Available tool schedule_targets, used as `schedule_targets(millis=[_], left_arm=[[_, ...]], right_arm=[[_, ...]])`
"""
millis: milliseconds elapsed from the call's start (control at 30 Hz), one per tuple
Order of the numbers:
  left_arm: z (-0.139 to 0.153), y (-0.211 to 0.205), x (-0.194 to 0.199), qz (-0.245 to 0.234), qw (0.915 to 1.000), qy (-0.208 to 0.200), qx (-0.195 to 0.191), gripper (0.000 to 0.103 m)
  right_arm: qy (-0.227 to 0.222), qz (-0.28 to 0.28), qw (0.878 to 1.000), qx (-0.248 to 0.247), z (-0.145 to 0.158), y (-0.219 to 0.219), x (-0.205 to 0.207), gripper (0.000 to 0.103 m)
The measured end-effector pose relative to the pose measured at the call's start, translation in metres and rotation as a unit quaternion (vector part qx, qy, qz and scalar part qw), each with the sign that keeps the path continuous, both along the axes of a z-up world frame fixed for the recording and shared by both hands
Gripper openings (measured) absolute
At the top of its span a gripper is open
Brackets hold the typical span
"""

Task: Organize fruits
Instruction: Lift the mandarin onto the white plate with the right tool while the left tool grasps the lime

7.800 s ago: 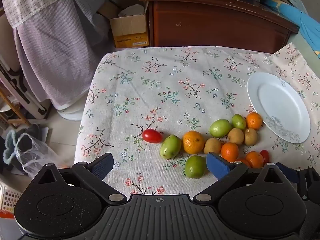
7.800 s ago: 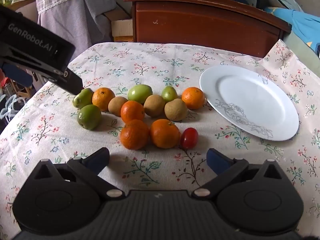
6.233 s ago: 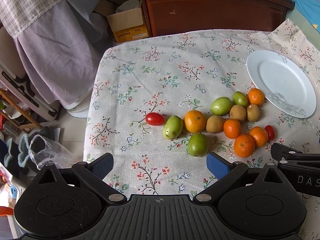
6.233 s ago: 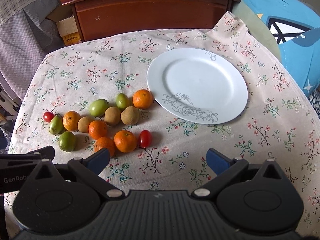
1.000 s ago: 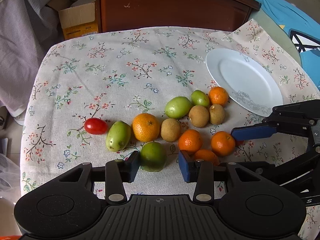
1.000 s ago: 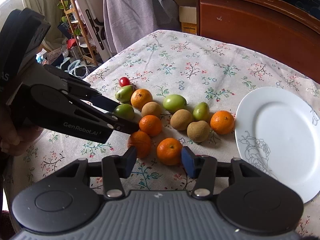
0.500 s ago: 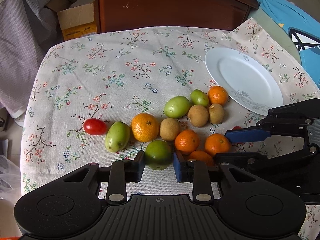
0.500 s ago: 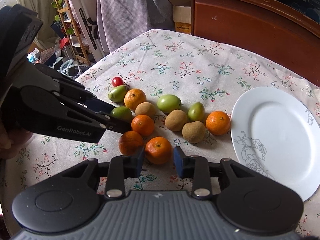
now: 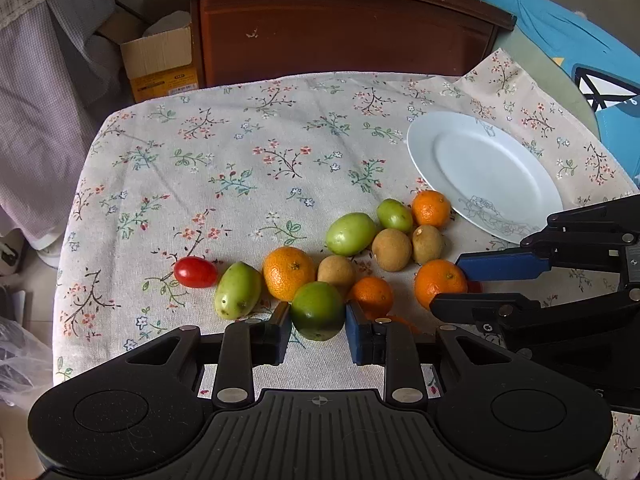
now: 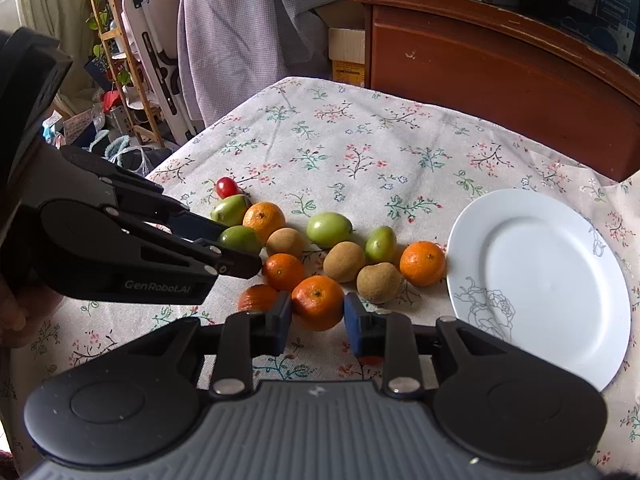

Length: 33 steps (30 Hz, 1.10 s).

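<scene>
Grippers both clamped: left gripper (image 9: pixel 318 326) on green fruit (image 9: pixel 317 310), right gripper (image 10: pixel 316 314) on tangerine (image 10: pixel 318 295). You lift straight, gently, toward plate (image 10: pixel 560 240).

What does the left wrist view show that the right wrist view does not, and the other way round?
Only the left wrist view: the left gripper from behind, pads pressed on a green fruit; blue bedding at the far right.

Only the right wrist view: the right gripper clamped on an orange; a plant shelf at the far left.

Both: the white plate, bare, the other fruit on the flowered tablecloth, the wooden headboard. Each gripper's jaws have just been closing.
</scene>
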<state>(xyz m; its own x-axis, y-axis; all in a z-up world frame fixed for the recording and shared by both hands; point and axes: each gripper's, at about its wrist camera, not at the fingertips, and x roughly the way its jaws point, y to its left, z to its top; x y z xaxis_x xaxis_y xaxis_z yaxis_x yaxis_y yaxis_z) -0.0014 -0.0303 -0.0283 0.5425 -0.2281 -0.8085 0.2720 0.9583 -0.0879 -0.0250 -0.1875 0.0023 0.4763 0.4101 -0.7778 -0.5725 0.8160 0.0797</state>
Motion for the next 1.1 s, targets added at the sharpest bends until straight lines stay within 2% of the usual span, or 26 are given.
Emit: schedule_targets(millis=[133, 333, 467, 667, 900, 1000, 1100], left_arm=[[0.009, -0.003, -0.001, -0.001, 0.9998, -0.019, 0.0, 0.026], [0.026, -0.003, 0.003, -0.004, 0.9985, -0.024, -0.05, 0.026], [0.031, -0.013, 0.009, -0.014, 0.9977, -0.026, -0.06, 0.026], [0.031, -0.026, 0.024, -0.012, 0.9951, -0.019, -0.097, 0.026], [0.03, -0.034, 0.029, -0.033, 0.9953, -0.026, -0.087, 0.026], [0.036, -0.045, 0.032, -0.046, 0.9944, -0.028, -0.091, 0.026], [0.042, -0.065, 0.039, -0.064, 0.9931, -0.045, -0.088, 0.026]], right_arm=[[-0.002, -0.031, 1.0, 0.004, 0.007, -0.005, 0.003, 0.029], [-0.02, -0.08, 0.996, 0.024, 0.027, -0.021, 0.004, 0.029], [-0.036, -0.103, 0.993, 0.036, 0.041, -0.033, 0.004, 0.029], [-0.027, -0.158, 0.987, 0.02, 0.035, -0.048, 0.017, 0.029], [-0.015, -0.209, 0.978, 0.021, 0.029, -0.068, 0.023, 0.029], [-0.002, -0.242, 0.969, 0.043, 0.027, -0.086, 0.026, 0.029], [-0.002, -0.271, 0.962, 0.044, 0.027, -0.098, 0.03, 0.029]])
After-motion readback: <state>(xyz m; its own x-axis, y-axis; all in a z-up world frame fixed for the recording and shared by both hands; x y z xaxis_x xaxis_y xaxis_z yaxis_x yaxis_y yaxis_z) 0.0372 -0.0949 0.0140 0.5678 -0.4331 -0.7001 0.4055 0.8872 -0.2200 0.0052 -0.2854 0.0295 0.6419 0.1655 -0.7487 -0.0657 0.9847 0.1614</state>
